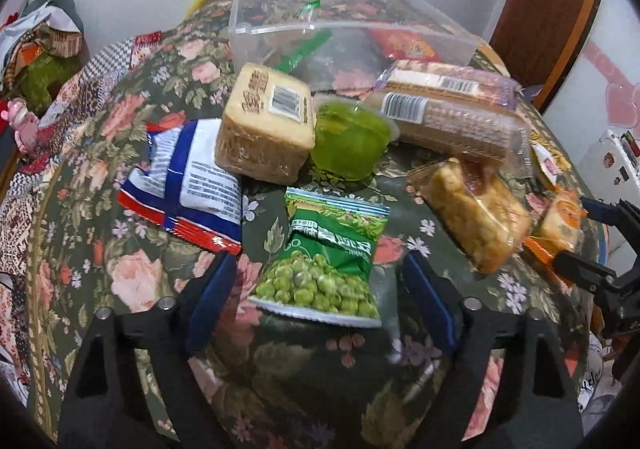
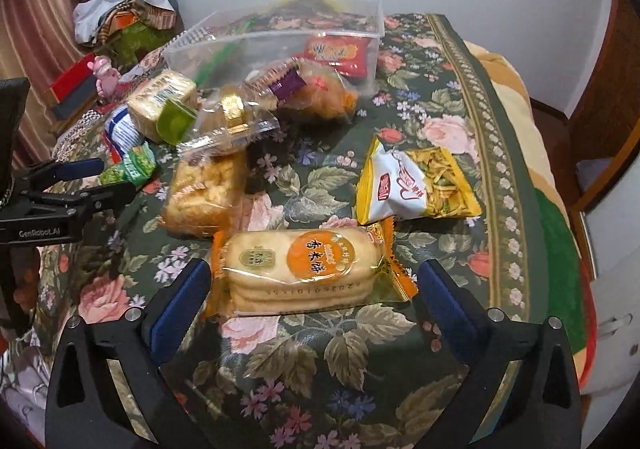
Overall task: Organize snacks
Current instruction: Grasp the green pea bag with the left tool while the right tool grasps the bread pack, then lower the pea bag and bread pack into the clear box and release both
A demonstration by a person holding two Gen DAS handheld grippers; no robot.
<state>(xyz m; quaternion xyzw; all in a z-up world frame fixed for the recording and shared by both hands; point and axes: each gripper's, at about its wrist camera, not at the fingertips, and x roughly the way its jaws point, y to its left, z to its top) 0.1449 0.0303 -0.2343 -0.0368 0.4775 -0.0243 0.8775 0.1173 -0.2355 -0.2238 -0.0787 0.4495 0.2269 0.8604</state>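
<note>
Left wrist view shows the left gripper [image 1: 320, 281] with fingers spread wide around a green pea packet [image 1: 326, 255] lying flat on the floral tablecloth [image 1: 132, 273]. Right wrist view shows the right gripper [image 2: 314, 281], also spread apart, either side of an orange rice cracker pack [image 2: 304, 269]. Behind them, a clear plastic box [image 2: 276, 37] holds a red packet [image 2: 336, 55], with other snacks piled just in front of it.

Green pea packet [image 1: 320, 257] and orange rice-cracker pack [image 2: 304, 273] lie flat.
</note>
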